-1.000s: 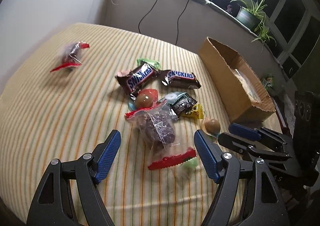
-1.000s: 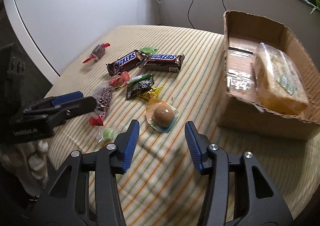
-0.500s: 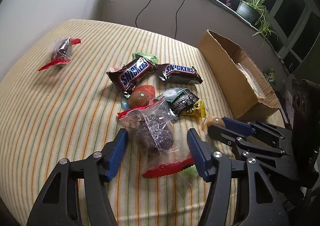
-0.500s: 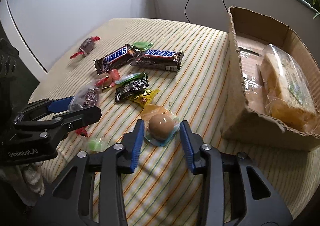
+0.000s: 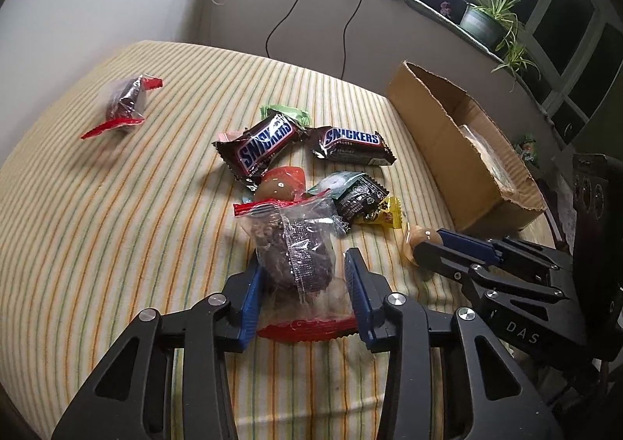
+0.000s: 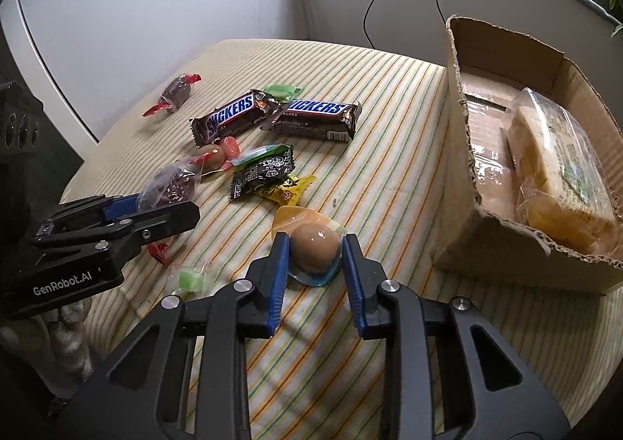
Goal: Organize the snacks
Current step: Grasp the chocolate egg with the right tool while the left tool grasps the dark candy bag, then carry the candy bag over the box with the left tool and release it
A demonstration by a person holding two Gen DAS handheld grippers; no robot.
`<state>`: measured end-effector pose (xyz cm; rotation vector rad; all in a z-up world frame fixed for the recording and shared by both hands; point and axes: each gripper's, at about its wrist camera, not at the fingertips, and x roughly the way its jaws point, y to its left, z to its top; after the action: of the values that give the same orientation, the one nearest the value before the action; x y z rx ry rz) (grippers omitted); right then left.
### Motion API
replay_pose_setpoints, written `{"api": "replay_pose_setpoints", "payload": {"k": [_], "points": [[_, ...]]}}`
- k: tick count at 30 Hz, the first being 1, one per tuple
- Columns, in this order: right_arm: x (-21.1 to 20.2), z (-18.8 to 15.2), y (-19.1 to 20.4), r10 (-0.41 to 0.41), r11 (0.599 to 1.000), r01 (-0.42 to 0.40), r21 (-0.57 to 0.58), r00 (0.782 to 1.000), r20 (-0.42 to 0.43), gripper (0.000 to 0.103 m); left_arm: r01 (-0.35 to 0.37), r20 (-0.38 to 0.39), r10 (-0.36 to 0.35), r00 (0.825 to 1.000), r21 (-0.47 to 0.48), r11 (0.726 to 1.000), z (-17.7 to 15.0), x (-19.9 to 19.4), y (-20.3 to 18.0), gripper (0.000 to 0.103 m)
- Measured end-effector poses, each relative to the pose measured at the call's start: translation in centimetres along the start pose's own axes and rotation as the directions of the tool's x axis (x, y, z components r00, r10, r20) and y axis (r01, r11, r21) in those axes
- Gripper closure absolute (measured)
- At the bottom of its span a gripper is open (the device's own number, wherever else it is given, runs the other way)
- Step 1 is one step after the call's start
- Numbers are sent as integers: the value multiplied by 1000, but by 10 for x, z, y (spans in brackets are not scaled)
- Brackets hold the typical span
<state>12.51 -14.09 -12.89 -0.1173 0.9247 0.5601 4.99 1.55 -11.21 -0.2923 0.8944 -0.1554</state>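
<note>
My left gripper (image 5: 301,276) is shut on a clear bag of dark chocolate snack with red ends (image 5: 296,249), which rests on the striped cloth; it also shows in the right wrist view (image 6: 171,187). My right gripper (image 6: 315,253) is shut on a brown egg-shaped jelly cup (image 6: 314,243) with a blue rim, lying on the cloth; the cup also shows in the left wrist view (image 5: 418,237). Two Snickers bars (image 5: 264,144) (image 5: 352,144) lie in the middle of the table. An open cardboard box (image 6: 455,128) stands at the right.
A wrapped yellow cake (image 6: 560,163) lies in the box. A second dark snack bag (image 5: 124,105) lies far left. A black packet (image 6: 264,171), a yellow packet (image 6: 290,190), a green candy (image 6: 190,278) and another jelly cup (image 5: 278,187) lie around. Potted plants (image 5: 486,19) stand on the sill.
Both grippers moved forward and closed: the left jaws came together on the clear snack bag, the right jaws on the brown jelly cup.
</note>
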Motion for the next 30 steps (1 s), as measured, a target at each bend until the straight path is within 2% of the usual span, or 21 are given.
{"api": "replay_pose_setpoints", "payload": {"k": [16, 23, 30], "points": [[-49, 6, -7, 29, 999, -30, 15, 994, 101, 75, 24, 42, -26, 999, 40, 999, 15, -10, -20, 65], [-79, 8, -24, 4, 999, -10, 39, 987, 160, 75, 58, 58, -63, 996, 89, 994, 29, -7, -45, 65], [-98, 10, -55, -58, 995, 40, 92, 979, 198, 75, 93, 75, -105, 992, 146, 985, 47, 0, -75, 64]]}}
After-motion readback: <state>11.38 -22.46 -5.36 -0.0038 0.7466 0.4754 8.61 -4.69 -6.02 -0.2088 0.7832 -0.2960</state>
